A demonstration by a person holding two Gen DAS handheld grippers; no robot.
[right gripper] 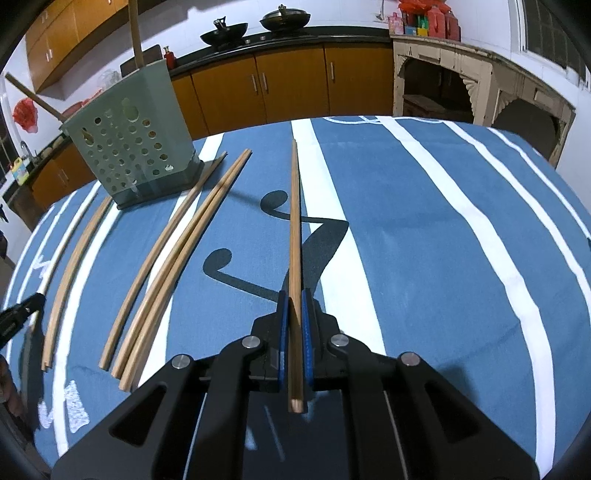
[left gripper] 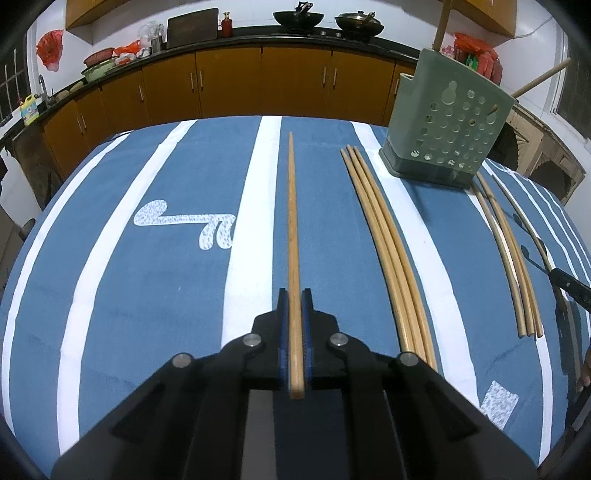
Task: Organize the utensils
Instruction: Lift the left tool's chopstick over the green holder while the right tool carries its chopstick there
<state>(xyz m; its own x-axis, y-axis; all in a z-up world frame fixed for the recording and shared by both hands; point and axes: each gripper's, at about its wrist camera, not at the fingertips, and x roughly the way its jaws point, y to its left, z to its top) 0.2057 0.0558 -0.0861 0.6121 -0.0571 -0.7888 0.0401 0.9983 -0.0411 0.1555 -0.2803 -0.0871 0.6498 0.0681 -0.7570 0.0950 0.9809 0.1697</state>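
Chopsticks, long tan wooden ones, are split between the two grippers and the blue cloth with white stripes (left gripper: 147,295) covering the table. Left gripper (left gripper: 294,295) is clamped on one wooden chopstick (left gripper: 292,221), blue pads tight against both sides, stick running straight forward above the cloth, butt end poking out behind the pads. Right gripper (right gripper: 294,297) is clenched the same way on a second wooden chopstick (right gripper: 294,221), which casts a dark shadow on the cloth beneath, so it is off the surface. Pale green perforated plastic utensil holder (left gripper: 447,125) stands upright at the far side of the table, with two wooden handles (left gripper: 443,22) sticking out of its top, one tilted outward. Loose group of three chopsticks (left gripper: 384,236) lies flat on the cloth just right of the left gripper's stick, tips near the holder's base. Another group of three chopsticks (left gripper: 509,251) lies further right, starting just beside the holder's base. In the right wrist view that same set (right gripper: 166,266) lies left of the held stick, between it and the holder. Orange cabinets (left gripper: 229,85) and a black countertop with two woks (left gripper: 299,18) run behind.
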